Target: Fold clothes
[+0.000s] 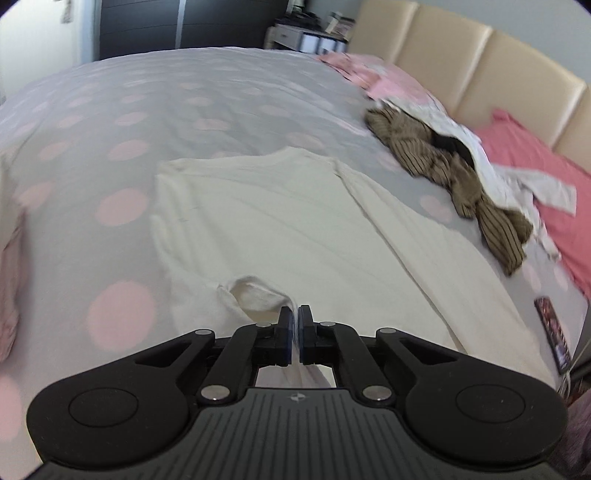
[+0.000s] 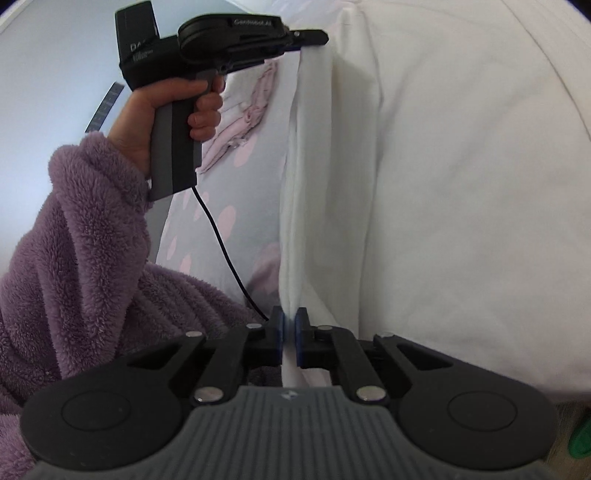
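While the shirt point(image 1: 280, 225) lies spread on the bed point(image 1: 110, 122), its near edge is lifted, pinched in both the left tongs point(image 1: 296, 328) and the right tongs point(image 2: 289, 332), stretched between them.

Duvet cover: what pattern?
Pale grey duvet cover with large pink polka dots; clearest in the left wrist view.

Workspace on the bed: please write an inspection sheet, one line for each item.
Surface: grey bedcover with pink dots.
Job's things: cream cotton shirt, spread flat, near edge lifted.
Clutter: brown striped garment, white garment, pink pillow, pink folded clothes.
Grippers: left gripper and right gripper both shut on the shirt's edge.
Cables: thin black cable hanging from the left handle.
Surroundings: beige padded headboard, dark wardrobe.
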Demonstrator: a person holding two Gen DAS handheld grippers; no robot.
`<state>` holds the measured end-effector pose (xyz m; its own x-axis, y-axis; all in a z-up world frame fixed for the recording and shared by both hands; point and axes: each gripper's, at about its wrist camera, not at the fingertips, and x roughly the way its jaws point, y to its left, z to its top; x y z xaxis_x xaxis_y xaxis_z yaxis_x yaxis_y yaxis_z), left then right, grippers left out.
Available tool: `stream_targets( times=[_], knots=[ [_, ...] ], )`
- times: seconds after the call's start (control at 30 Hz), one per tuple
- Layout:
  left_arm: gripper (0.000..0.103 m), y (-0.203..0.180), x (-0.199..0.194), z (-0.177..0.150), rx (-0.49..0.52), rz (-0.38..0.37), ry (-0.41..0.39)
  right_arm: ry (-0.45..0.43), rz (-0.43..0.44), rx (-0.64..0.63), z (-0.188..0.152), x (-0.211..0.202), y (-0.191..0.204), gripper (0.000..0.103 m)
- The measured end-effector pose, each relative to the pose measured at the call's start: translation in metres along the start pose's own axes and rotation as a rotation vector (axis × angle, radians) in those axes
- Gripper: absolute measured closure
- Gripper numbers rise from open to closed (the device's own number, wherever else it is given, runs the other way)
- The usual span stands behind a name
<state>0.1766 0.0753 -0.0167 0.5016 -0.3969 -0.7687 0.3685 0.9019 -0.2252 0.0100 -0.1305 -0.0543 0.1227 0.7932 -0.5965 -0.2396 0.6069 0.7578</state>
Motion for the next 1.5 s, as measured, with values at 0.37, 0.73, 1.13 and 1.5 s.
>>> stream_targets(
  times=[0.37, 0.73, 1.13, 1.5],
  knots=[
    [0.102, -0.074, 0.067, 0.003, 0.233, -0.006, 0.139, 0.022, -0.03, 0.202, -0.026, -0.005, -0.049, 0.096],
    [0.08, -0.07, 0.073, -0.007, 0.203, -0.005, 0.158, 0.061, -0.129, 0.225, -0.041, 0.003, -0.077, 0.091],
    [0.077, -0.056, -0.015, -0.06, 0.19, -0.012, 0.138, 0.097, -0.21, 0.063, -0.029, -0.005, -0.056, 0.063],
    [0.077, -0.067, -0.076, -0.144, 0.322, -0.072, 0.24, 0.24, -0.213, 0.004, -0.054, 0.03, -0.051, 0.088]
  ],
)
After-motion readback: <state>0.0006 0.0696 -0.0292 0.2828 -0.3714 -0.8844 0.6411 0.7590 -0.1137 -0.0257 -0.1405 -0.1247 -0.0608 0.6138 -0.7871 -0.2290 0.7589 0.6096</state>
